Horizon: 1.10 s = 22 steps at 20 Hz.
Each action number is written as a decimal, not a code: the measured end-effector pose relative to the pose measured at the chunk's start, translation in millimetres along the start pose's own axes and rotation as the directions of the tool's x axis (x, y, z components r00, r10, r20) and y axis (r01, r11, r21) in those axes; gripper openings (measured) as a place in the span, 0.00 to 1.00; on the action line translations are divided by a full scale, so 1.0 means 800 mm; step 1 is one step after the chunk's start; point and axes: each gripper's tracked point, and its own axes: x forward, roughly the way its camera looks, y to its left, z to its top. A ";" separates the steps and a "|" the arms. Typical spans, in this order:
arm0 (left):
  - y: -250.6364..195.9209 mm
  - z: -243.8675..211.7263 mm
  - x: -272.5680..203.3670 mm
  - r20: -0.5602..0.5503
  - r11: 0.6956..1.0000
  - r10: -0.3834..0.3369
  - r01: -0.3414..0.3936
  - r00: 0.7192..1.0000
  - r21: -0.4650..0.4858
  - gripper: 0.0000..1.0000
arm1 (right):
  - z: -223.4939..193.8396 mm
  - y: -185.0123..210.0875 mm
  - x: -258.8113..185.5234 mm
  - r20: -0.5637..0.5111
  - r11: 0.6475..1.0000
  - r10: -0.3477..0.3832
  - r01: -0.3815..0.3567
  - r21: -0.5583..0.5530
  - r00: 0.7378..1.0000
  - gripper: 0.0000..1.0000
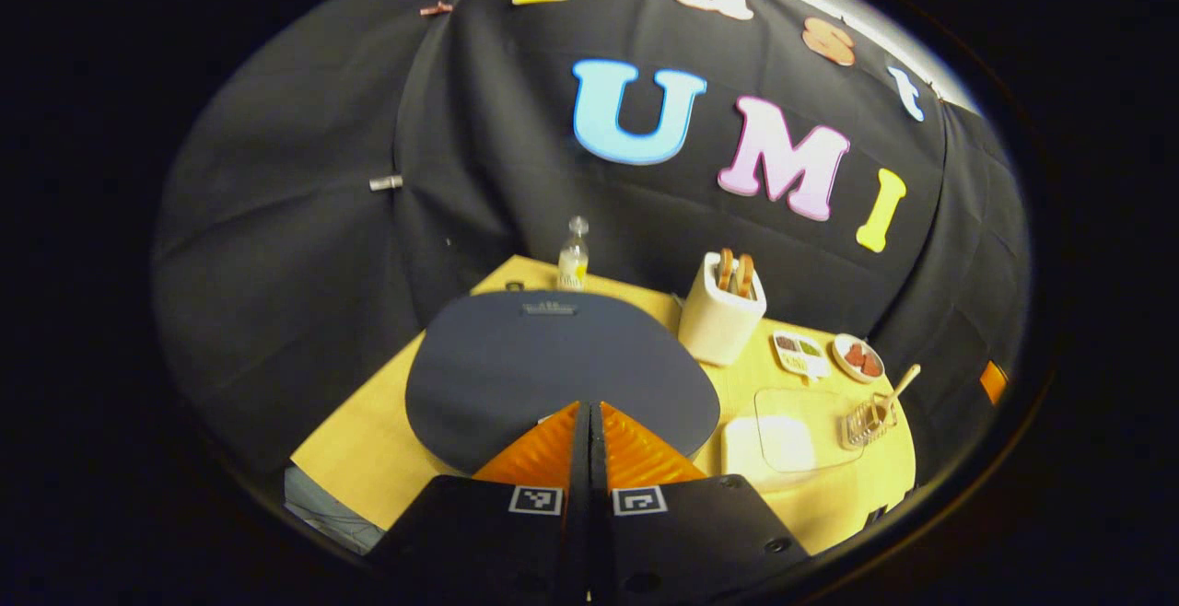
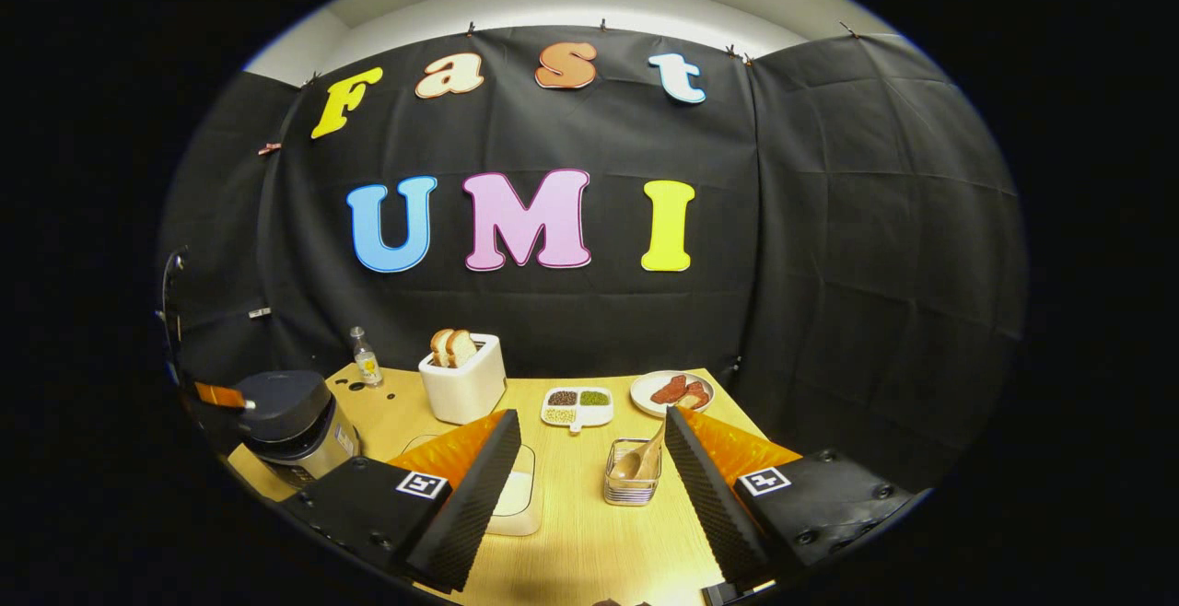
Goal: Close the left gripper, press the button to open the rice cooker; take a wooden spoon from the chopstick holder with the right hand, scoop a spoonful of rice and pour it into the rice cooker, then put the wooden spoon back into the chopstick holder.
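Hovering over the cooker [image 1: 553,367], lid down, the clenched left tongs [image 1: 589,422] could skid off its button (unseen here). Right tongs [image 2: 589,459] gape toward the spoon [image 2: 640,463] in its holder [image 2: 631,486] at 12 o'clock.

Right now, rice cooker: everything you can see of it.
The rice cooker sits at the table's left end, lid down. The lid is dark, matte, broad and rounded, with a small plate at its rear edge; the body below looks like brushed metal with a dark base. In the left gripper view the left gripper, jaws together, hangs over the lid's near edge; contact cannot be told. Bottle stands behind it, apart.
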 end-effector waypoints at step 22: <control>-0.109 0.008 -0.082 0.155 0.991 0.103 -0.114 0.983 0.064 0.95 | -0.059 -0.089 0.140 -0.141 0.997 -0.005 0.016 0.077 0.990 0.99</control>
